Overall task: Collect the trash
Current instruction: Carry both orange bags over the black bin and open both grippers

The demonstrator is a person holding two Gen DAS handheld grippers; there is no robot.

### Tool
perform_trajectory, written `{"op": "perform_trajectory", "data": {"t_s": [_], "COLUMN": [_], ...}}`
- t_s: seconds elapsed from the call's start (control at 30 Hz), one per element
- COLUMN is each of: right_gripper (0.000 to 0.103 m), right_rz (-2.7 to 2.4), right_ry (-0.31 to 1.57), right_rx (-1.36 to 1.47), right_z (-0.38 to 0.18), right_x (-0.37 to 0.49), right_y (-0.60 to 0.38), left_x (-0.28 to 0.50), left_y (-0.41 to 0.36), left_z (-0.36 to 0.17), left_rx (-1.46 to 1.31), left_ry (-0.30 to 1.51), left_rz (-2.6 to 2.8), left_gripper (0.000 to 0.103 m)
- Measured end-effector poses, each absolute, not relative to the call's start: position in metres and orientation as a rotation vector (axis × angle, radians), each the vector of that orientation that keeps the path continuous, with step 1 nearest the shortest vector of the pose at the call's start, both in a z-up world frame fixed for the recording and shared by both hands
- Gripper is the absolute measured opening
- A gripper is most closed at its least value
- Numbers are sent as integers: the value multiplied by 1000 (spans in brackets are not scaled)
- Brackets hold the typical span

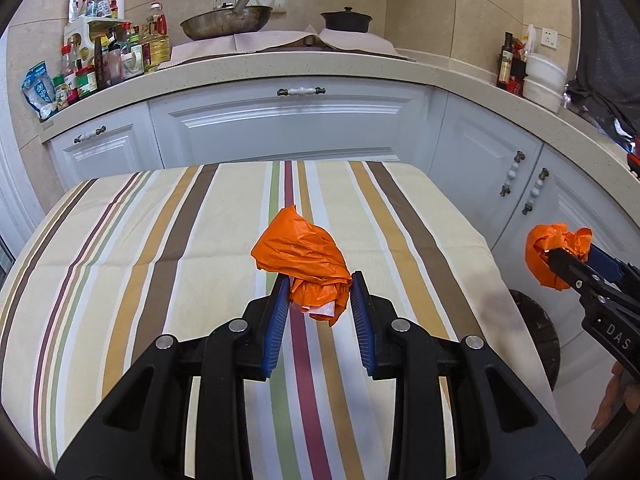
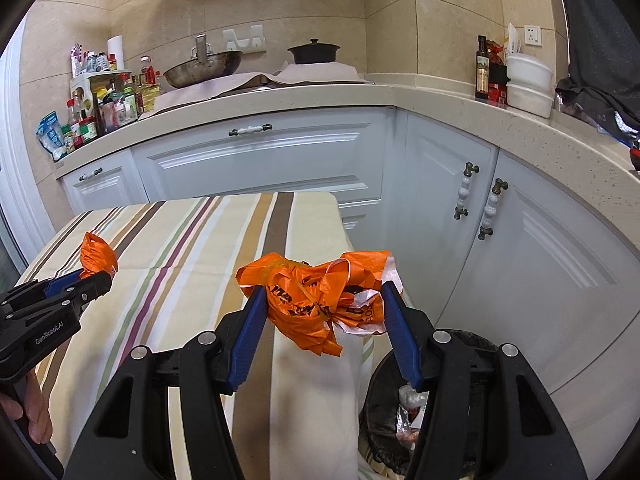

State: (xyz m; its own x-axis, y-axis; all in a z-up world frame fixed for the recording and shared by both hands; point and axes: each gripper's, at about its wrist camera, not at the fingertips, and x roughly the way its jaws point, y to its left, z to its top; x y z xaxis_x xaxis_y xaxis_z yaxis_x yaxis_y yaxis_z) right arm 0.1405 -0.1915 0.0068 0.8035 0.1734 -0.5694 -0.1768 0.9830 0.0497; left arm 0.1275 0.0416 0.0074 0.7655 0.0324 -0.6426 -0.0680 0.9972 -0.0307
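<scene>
The left tongs [image 1: 320,292] stand partly closed, their blue pads pressing from both sides on a crumpled orange plastic bag [image 1: 298,250]. That bag sits over the striped cloth of the bench [image 1: 140,240], near the middle of it; whether its underside touches the cloth cannot be told. A scrap of white shows at its lower edge.

The right tongs [image 2: 322,304] stand about half open and are clamped on a second orange bag [image 2: 304,296], a wider bundle with dark printing and some white plastic [image 2: 360,320] bunched in on the right side. This bundle hangs off the bench's right edge, above and just to the left of a dark round trash bin [image 2: 380,400] on the floor. Inside the bin a few bits of waste [image 2: 408,408] show, too small to tell apart.

Count: two tongs, two orange bags, one in each, and one bin. In the right wrist view, part of a hand [image 2: 28,412] grips the handle of the left tongs at the lower left.

Behind the bench runs a kitchen counter [image 2: 320,96] with white cabinet doors, carrying one steel wok [image 2: 204,68], one black lidded pot [image 2: 314,54], a crowd of bottles and jars [image 2: 104,108] on the left and two stacked white tubs [image 2: 528,84] on the right.
</scene>
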Motion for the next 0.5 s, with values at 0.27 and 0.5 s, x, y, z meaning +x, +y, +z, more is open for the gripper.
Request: {"op": "perform_trajectory", "data": {"t_s": [0.27, 0.5], "right_gripper": [57, 57], "right_rz": [191, 204], "right_ry": [571, 555], "right_rx": [-33, -51], "right_z": [18, 18], "right_x": [104, 78], "right_y": [-180, -172], "left_x": [86, 52], "left_y": [43, 44], "left_z": [15, 20], "left_rx": [-50, -38], "left_ry": [659, 620], "left_rz": [36, 31], "left_gripper": [30, 30]}}
